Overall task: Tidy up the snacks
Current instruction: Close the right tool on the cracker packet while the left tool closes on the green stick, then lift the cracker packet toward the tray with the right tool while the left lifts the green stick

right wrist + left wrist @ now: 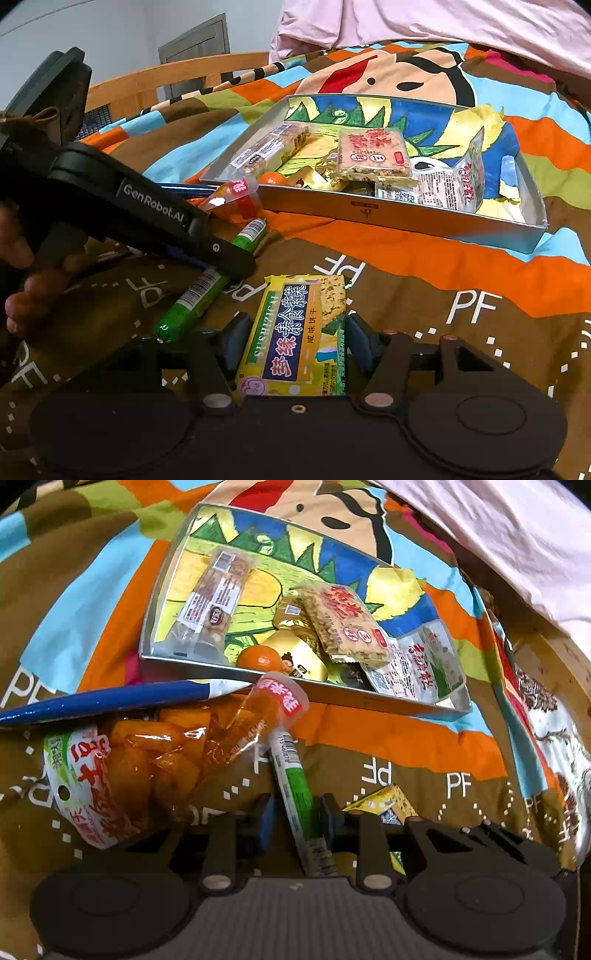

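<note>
The left gripper (pixel 295 814) clenches a green stick snack (pixel 299 794); the right gripper (pixel 293 334) clamps a yellow cracker packet (pixel 295 332). Both lie on a colourful patterned bedspread (pixel 461 266), just before the open snack tray (pixel 406 221). A pink blanket (pixel 443 22) borders the far side, a wooden rail (pixel 166 79) the left.

Cartoon bedspread (pixel 424 266) under snack tray (pixel 406 221), loose packets.
</note>
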The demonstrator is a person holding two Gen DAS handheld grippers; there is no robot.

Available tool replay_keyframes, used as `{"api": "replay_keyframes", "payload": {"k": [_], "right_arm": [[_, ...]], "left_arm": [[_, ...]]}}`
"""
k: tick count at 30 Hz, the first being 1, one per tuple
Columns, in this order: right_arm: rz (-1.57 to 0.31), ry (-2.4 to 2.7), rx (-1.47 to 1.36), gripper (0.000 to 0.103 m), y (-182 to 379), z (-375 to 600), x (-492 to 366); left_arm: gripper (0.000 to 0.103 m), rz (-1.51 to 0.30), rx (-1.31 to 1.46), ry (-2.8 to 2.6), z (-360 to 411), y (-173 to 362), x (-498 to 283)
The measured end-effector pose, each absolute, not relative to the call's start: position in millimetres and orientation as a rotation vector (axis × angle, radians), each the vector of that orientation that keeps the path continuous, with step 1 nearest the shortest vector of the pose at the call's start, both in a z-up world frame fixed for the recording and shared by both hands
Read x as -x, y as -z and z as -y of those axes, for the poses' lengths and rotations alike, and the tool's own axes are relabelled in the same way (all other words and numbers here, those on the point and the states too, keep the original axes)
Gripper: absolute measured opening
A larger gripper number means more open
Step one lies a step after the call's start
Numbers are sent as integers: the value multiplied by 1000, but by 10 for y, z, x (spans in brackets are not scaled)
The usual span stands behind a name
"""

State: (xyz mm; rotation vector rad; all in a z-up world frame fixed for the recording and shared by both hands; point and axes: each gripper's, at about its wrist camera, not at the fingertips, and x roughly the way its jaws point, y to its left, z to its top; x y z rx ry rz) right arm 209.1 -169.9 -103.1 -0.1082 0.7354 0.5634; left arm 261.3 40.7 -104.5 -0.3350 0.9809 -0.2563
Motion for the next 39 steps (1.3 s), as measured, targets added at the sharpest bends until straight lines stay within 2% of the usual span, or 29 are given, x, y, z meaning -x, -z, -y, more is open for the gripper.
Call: {"api": "replay_keyframes", "payload": {"k": [2, 7, 18, 28, 39], "right_arm": [[-735, -551, 111, 53, 1024, 1701, -2079], [-718, -508, 172, 51, 936, 1669, -1887], [-703, -432, 219, 51, 687, 1986, -1215], [-585, -405, 204, 51, 357, 2066, -974], [-432, -407, 200, 51, -134, 2018, -1126]], "left_arm": [[26, -984, 331, 258, -392, 1036, -2575], [20, -987, 337, 292, -372, 944, -2375], [19, -1061, 399, 400, -196, 873, -1813], [19, -950, 422, 398, -263, 455, -1558], [19, -822, 368, 425, -195, -151, -1818]]}}
